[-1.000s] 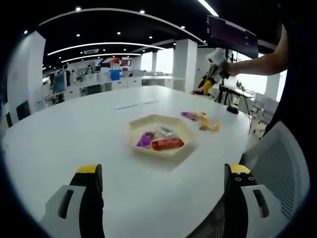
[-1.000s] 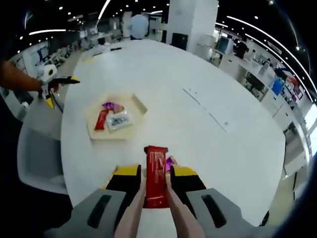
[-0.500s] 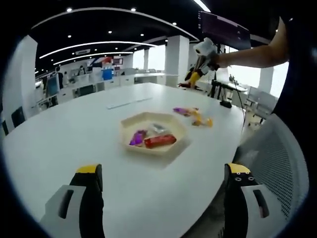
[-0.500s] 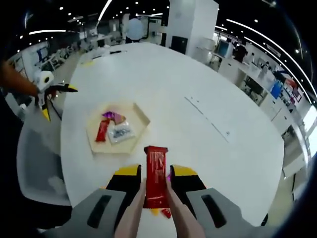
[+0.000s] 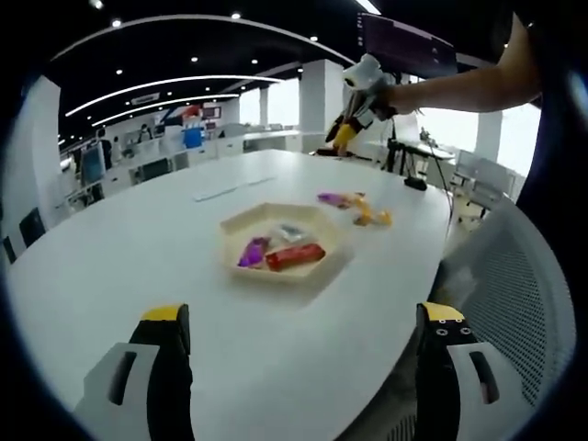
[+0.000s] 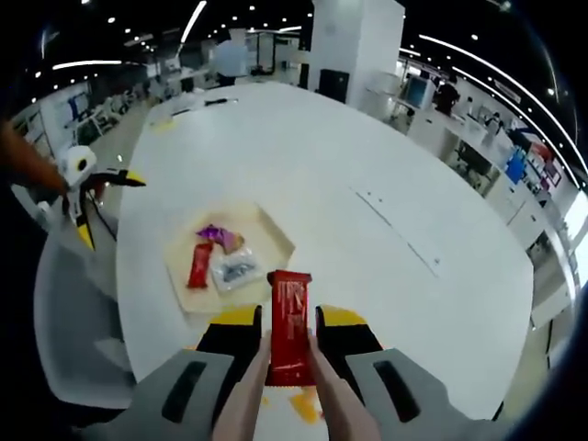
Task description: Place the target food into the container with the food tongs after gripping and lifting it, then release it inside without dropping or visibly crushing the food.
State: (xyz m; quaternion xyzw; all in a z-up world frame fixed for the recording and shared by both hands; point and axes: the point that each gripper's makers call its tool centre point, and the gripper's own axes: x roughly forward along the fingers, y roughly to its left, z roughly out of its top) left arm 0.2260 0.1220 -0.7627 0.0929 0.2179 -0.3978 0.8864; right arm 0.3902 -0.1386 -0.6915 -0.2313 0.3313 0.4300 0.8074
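- Open-plan office with white pillars, ceiling spotlights and rows of desks behind; in the middle, a large round white worktop.
- Long red snack bar in a glossy wrapper, lifted above the near edge of the worktop, standing lengthwise between two flesh-coloured tong arms in the right gripper view.
- Right hand-held gripper, black with yellow tips, pressing the tong arms together so that the tongs pinch the red bar on both long sides.
- Pale hexagonal shallow tray, beyond and left of the held bar in the right gripper view, flat on the worktop; seen also in the left gripper view.
- Inside the tray: a second red wrapped bar, a purple wrapped sweet and a silvery clear packet, lying close together.
- On the worktop beside the tray, toward the person: loose wrapped sweets in purple and orange-yellow, apart from the tray.
- Left hand-held gripper, spread wide with nothing between the jaws, held low over the near worktop edge; also visible at the left of the right gripper view, off the table edge.
- Grey mesh office chair close to the worktop edge.
- Bare forearm reaching over the far side of the worktop, right hand-held gripper at its end.
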